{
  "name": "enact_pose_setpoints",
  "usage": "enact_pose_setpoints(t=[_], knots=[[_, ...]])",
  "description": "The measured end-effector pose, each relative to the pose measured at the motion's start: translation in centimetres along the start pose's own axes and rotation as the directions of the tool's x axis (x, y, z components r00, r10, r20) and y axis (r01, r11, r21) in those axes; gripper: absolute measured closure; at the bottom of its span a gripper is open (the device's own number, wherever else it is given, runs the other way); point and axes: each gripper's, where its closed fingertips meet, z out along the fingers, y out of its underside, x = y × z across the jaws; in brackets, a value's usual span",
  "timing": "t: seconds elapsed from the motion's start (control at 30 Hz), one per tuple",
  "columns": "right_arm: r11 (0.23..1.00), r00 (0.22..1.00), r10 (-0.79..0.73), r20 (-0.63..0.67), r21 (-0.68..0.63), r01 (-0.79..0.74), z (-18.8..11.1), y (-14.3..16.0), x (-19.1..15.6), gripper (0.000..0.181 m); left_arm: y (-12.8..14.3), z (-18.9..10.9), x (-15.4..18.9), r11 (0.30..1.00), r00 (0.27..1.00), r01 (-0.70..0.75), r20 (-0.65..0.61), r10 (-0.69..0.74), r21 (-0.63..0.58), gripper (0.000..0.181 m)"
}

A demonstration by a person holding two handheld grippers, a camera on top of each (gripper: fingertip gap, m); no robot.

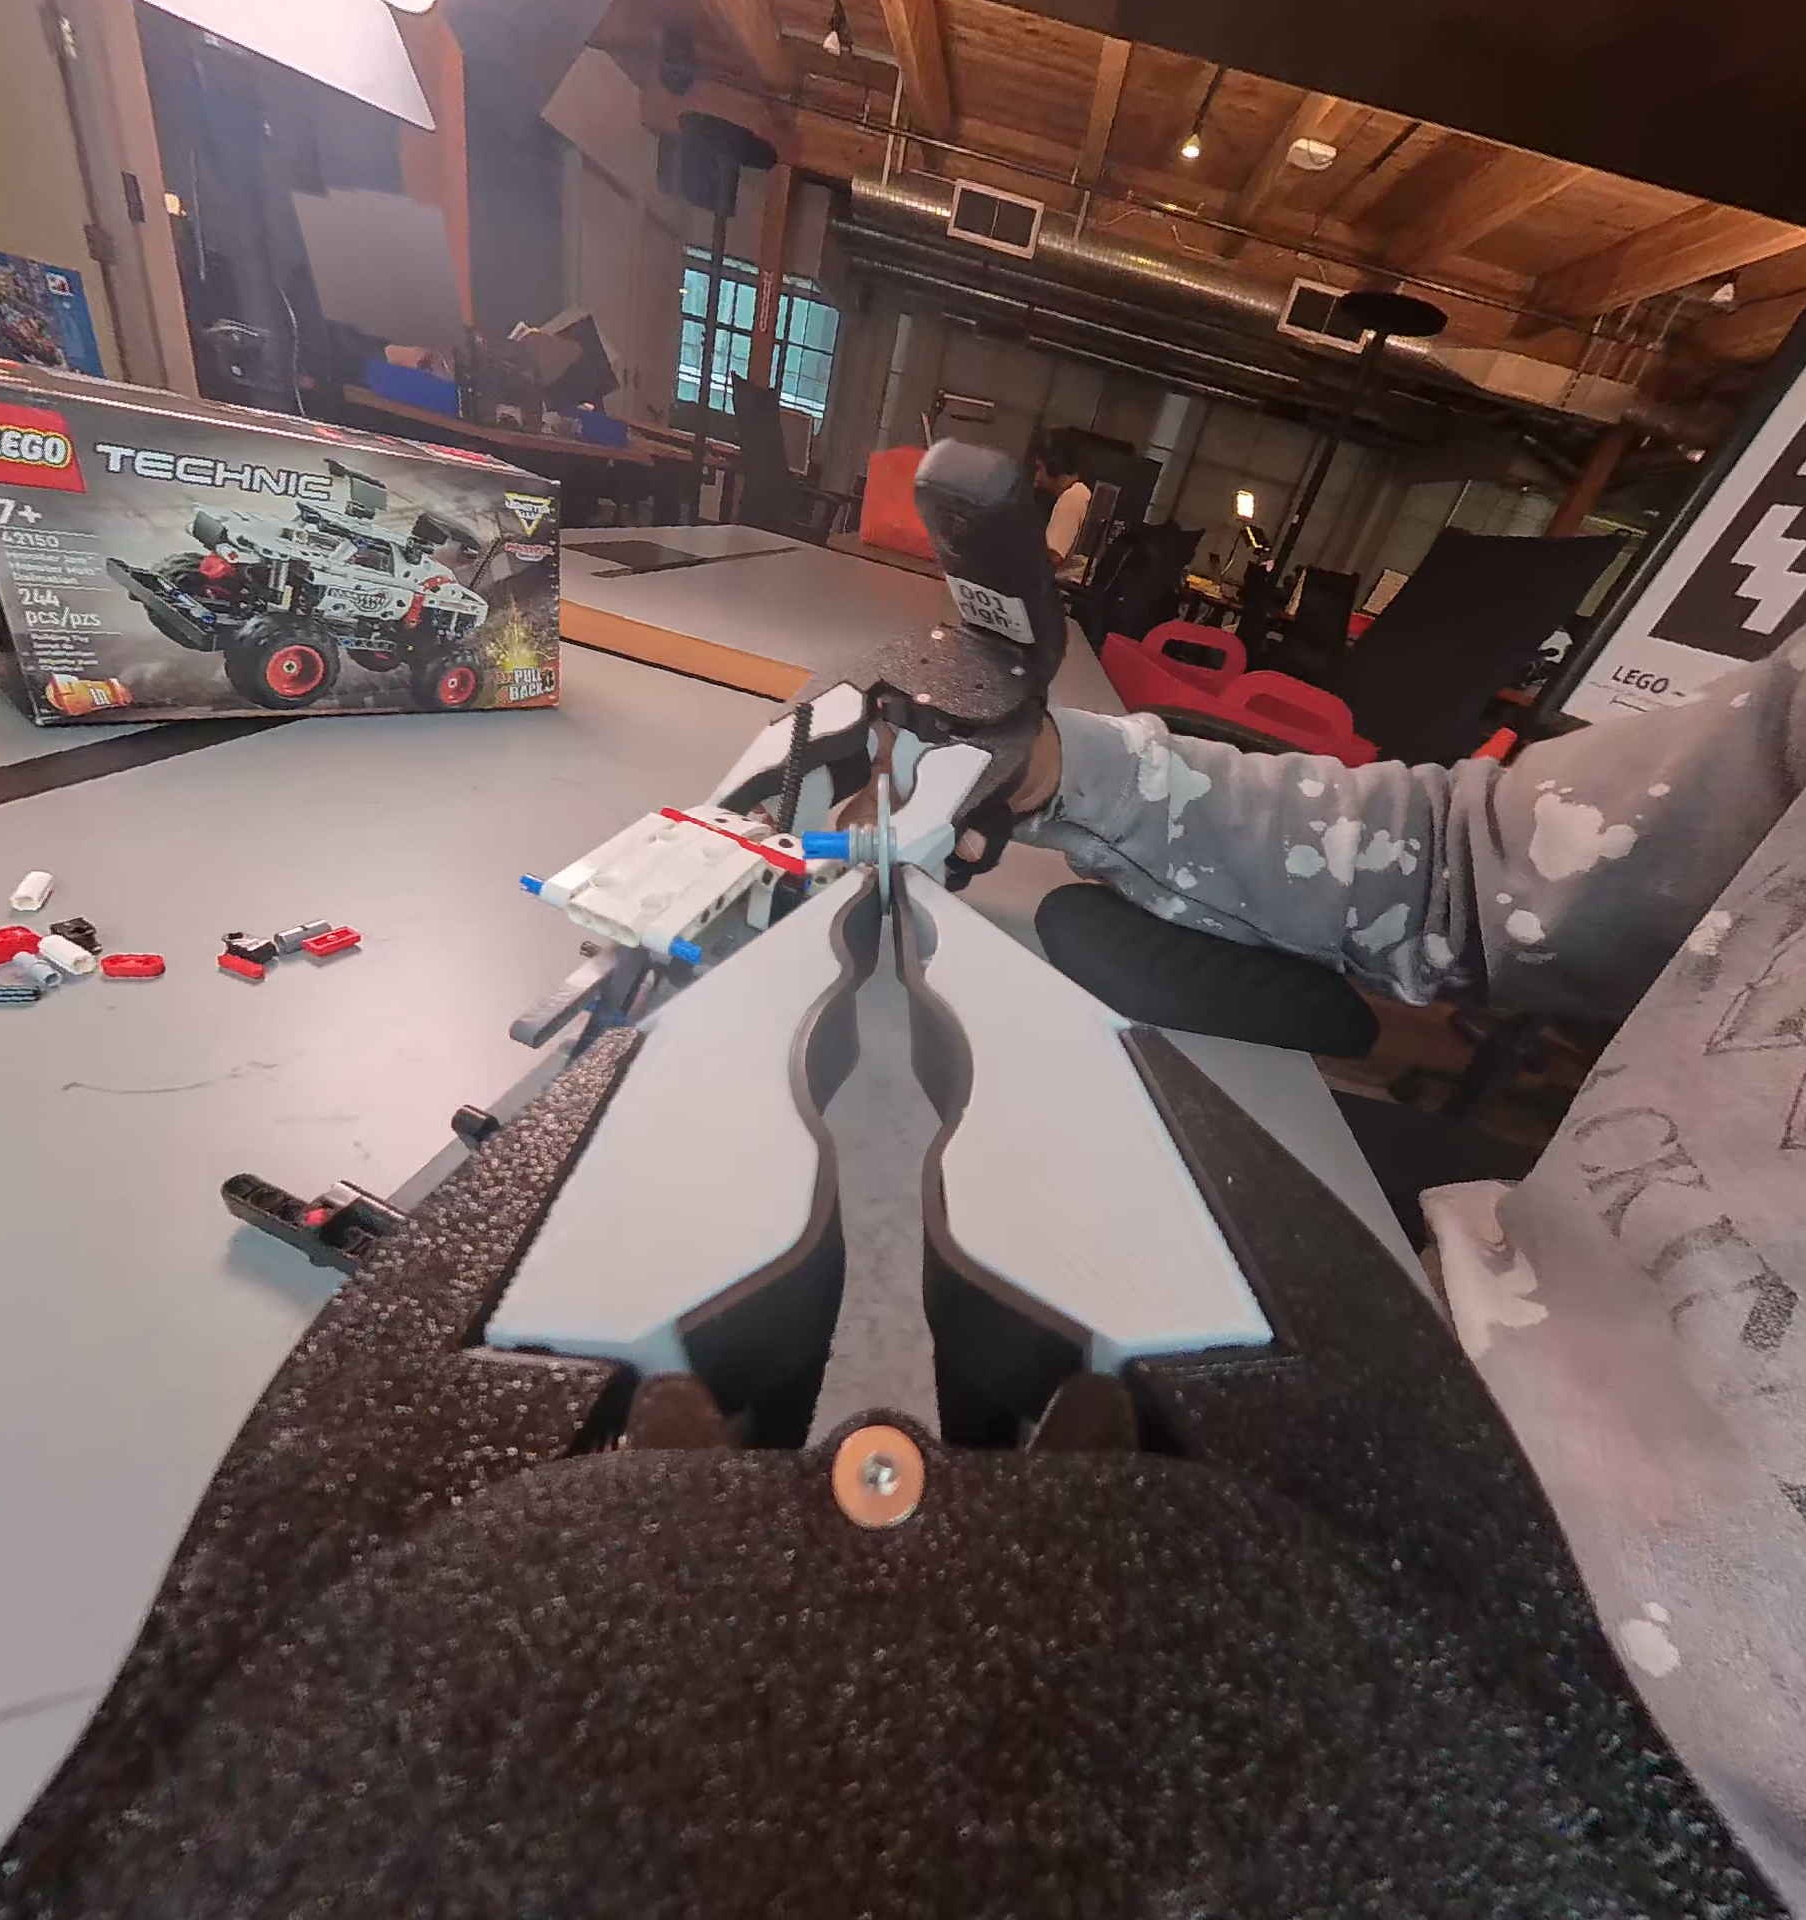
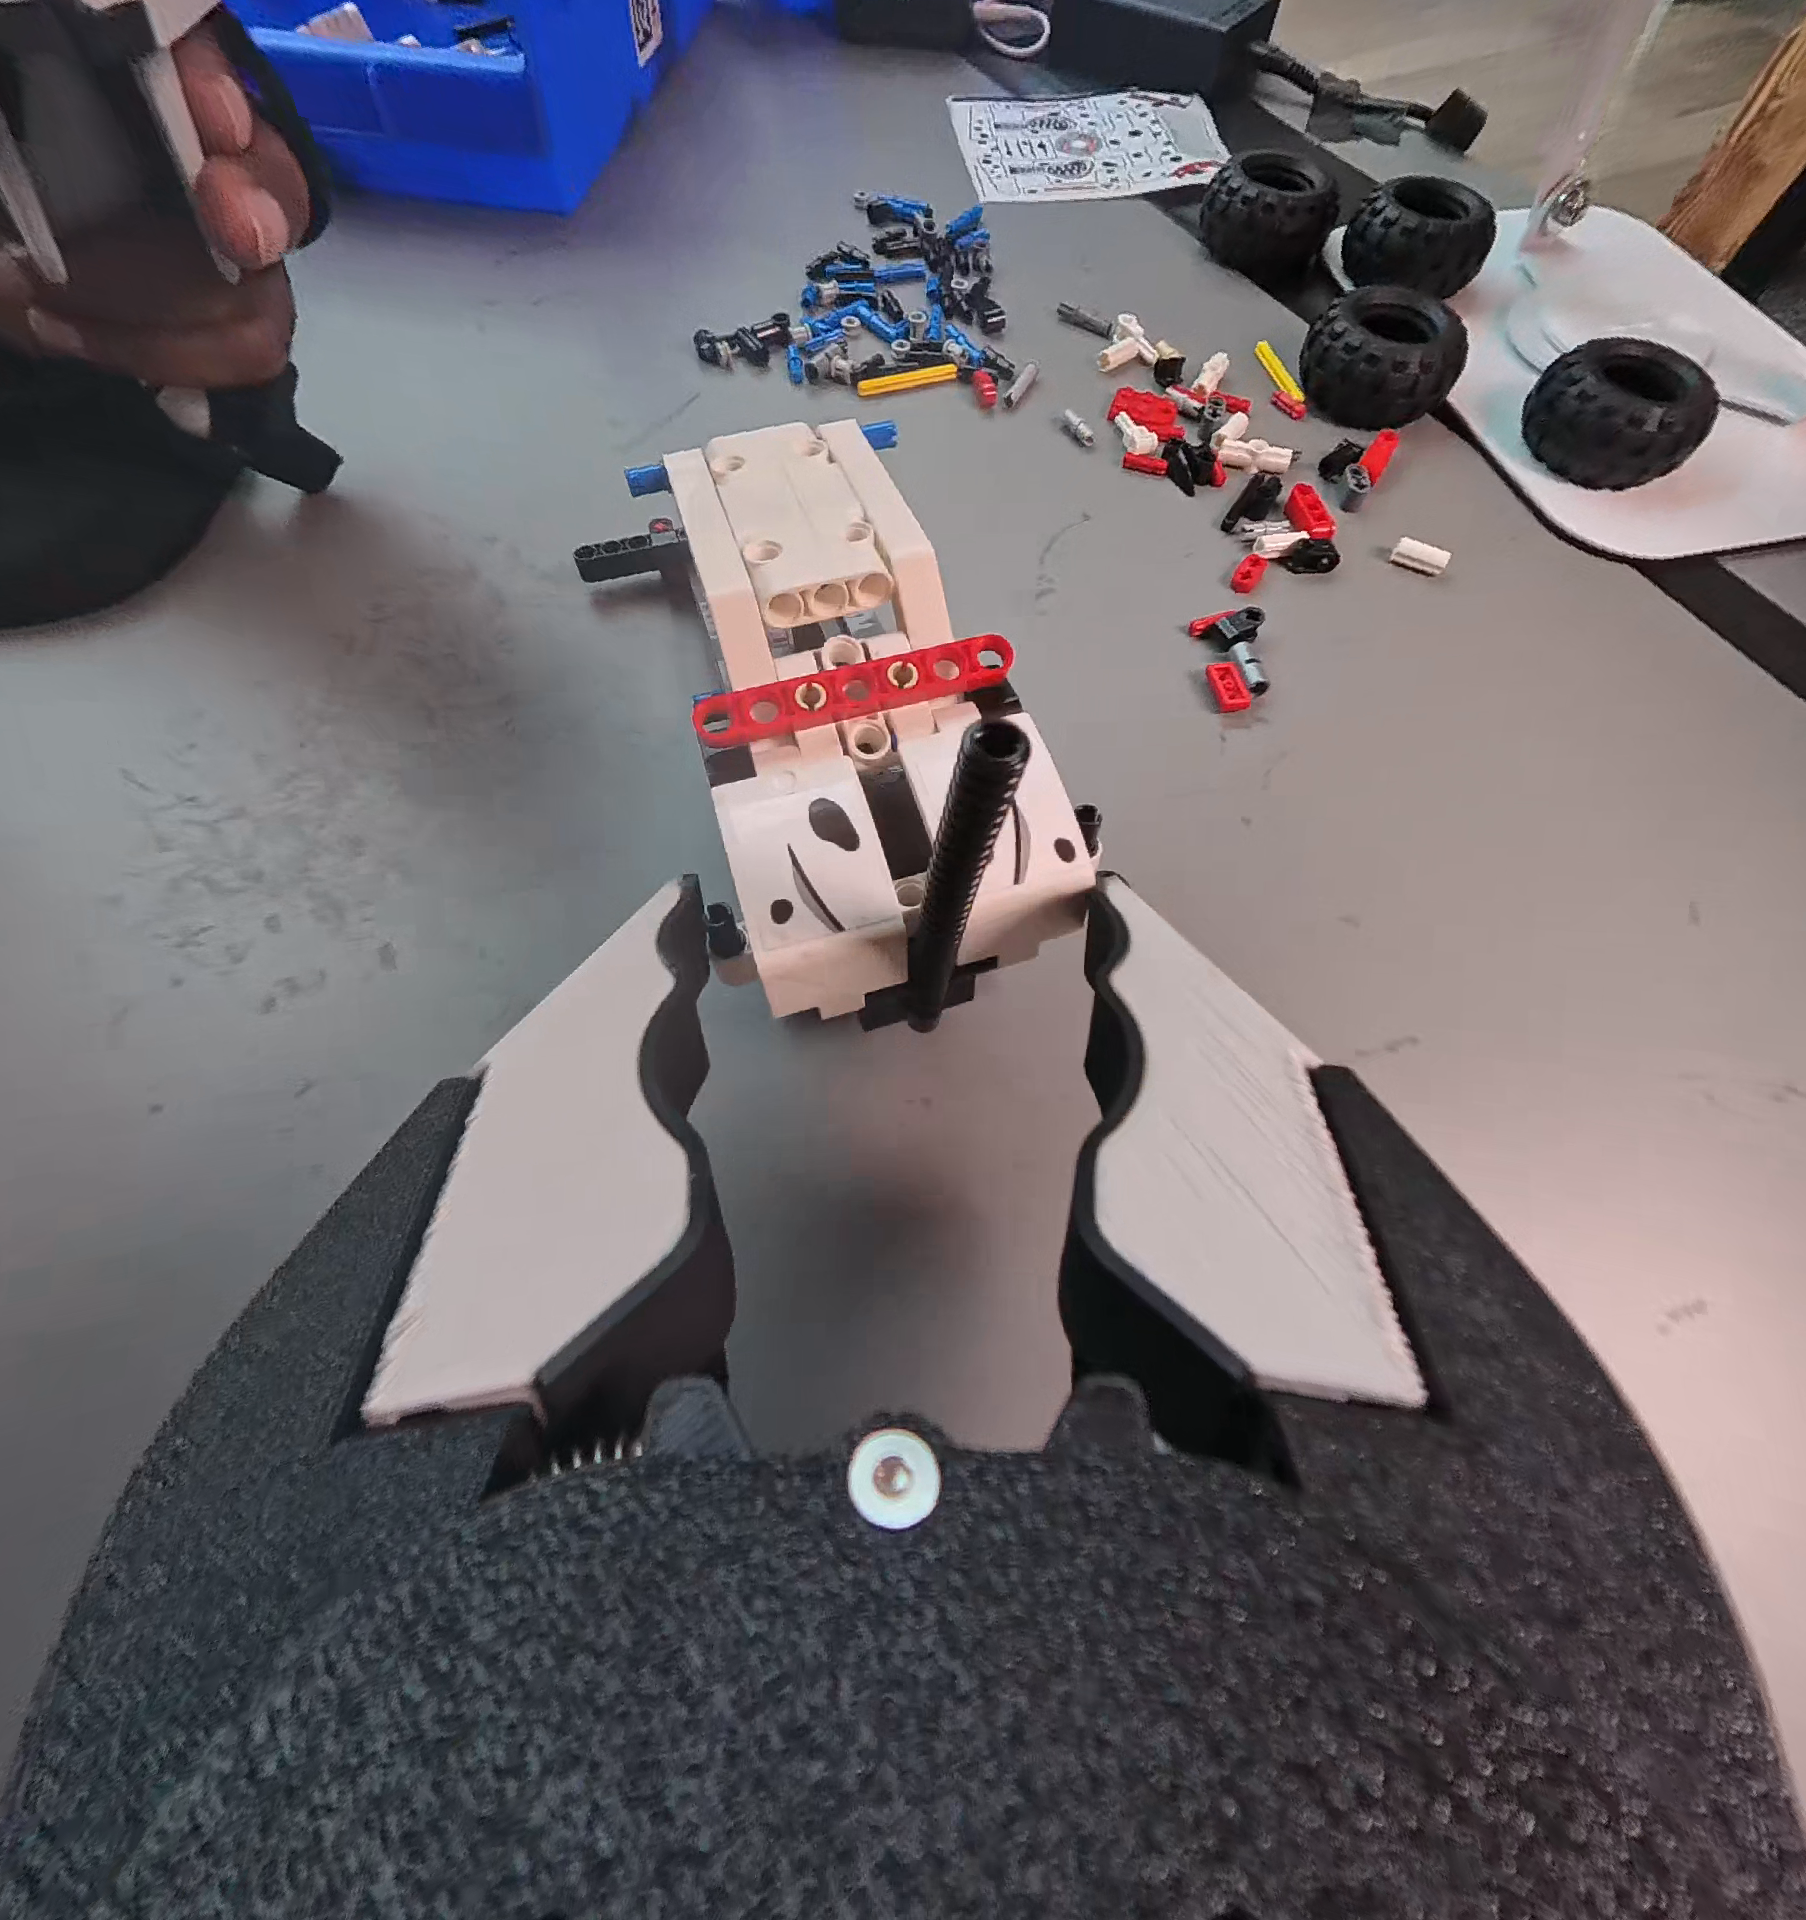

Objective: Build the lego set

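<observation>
The half-built truck body [image 2: 847, 727] lies on the grey table [image 2: 359, 831], long and narrow; white panels form its upper side, a red beam with holes [image 2: 852, 686] crosses its middle, and the rounded white end nearest the right gripper carries black spots; a black ribbed rod [image 2: 956, 862] stands tilted out of that end; blue pins [image 1: 821, 844] poke from the sides. The right gripper [image 2: 894, 914] has its jaws spread wide, one fingertip at either side of the spotted end, whether touching I cannot tell. The left gripper [image 1: 883, 883] is pinched down on a thin grey disc [image 1: 883, 831] that sits on a blue pin at the body's side. Loose red, blue, black and white pieces [image 2: 1190, 436] are scattered beyond the body; four black tyres [image 2: 1382, 353] sit near the table's far edge; the set's box [image 1: 244, 561] stands farther back.
</observation>
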Motion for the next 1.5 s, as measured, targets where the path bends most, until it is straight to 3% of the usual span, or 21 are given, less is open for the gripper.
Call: enact_pose_setpoints(t=[0.2, 0.33, 0.5, 0.6, 0.67, 0.8, 0.97, 1.03, 1.1, 1.2, 1.3, 1.37, 1.43, 1.5], knots=[[0.99, 0.964, 0.09, -0.248, -0.083, -0.114, -0.7, 0.5, -5.9, 0.108, 0.1, 0.0, -0.4, 1.0, 0.999, 0.028, 0.017, -0.028, -0.002, 0.18], [0.988, 0.953, 0.03, -0.3, -0.137, -0.075, -0.5, 1.0, -10.7, 0.092, 0.3, 0.2, -0.2, 0.999, 0.999, 0.041, 0.011, -0.041, -0.015, 0.181], [0.995, 0.961, -0.004, -0.277, -0.093, -0.023, -0.5, 0.2, -14.3, 0.117, 0.5, 0.5, 0.2, 0.999, 0.999, 0.036, 0.0, -0.036, -0.027, 0.18], [0.995, 0.952, -0.077, -0.297, -0.083, 0.055, -0.2, -0.2, -14.6, 0.135, 0.5, 0.5, 0.3, 0.999, 0.999, 0.04, -0.007, -0.04, -0.032, 0.18], [0.992, 0.953, -0.11, -0.281, -0.092, 0.088, 0.2, -0.4, -15.0, 0.132, 0.6, 0.5, 0.2, 0.998, 0.999, 0.054, -0.008, -0.054, -0.039, 0.18], [0.985, 0.947, -0.174, -0.271, -0.051, 0.167, 0.8, -1.8, -14.8, 0.09, 0.6, 0.2, 0.0, 0.996, 0.997, 0.077, -0.01, -0.078, -0.039, 0.18], [0.918, 0.903, -0.39, -0.181, 0.0, 0.397, 2.6, -4.0, -14.7, 0.079, 0.6, 0.3, -0.1, 0.995, 0.995, 0.094, -0.015, -0.094, -0.039, 0.18], [0.94, 0.932, -0.341, -0.124, -0.03, 0.34, 3.8, -3.2, -14.3, 0.093, 0.6, 0.2, 0.0, 0.995, 0.996, 0.087, -0.017, -0.088, -0.037, 0.181], [0.956, 0.945, -0.292, -0.146, -0.011, 0.294, 4.0, -3.2, -14.0, 0.097, 0.5, 0.0, 0.1, 0.995, 0.996, 0.091, -0.019, -0.092, -0.034, 0.18], [0.978, 0.938, -0.203, -0.282, -0.019, 0.206, 4.0, -3.3, -13.6, 0.097, 0.7, -0.2, 0.0, 0.992, 0.993, 0.117, -0.008, -0.117, -0.045, 0.18], [0.991, 0.876, -0.131, -0.464, -0.038, 0.128, 4.0, -3.4, -13.4, 0.096, 0.8, 0.0, 0.1, 0.98, 0.983, 0.183, -0.017, -0.185, -0.075, 0.18], [0.987, 0.879, -0.148, -0.452, -0.009, 0.162, 4.2, -4.2, -14.2, 0.083, 0.7, 0.0, 0.2, 0.969, 0.971, 0.235, -0.031, -0.238, -0.079, 0.18], [0.98, 0.911, -0.142, -0.388, 0.072, 0.184, 3.0, -5.9, -14.7, 0.081, 0.4, -0.1, 0.4, 0.957, 0.958, 0.279, -0.047, -0.283, -0.078, 0.18], [0.967, 0.948, -0.141, -0.285, 0.167, 0.194, 0.7, -7.9, -15.3, 0.096, 0.1, -0.2, 0.6, 0.937, 0.936, 0.339, -0.071, -0.345, -0.085, 0.18]])
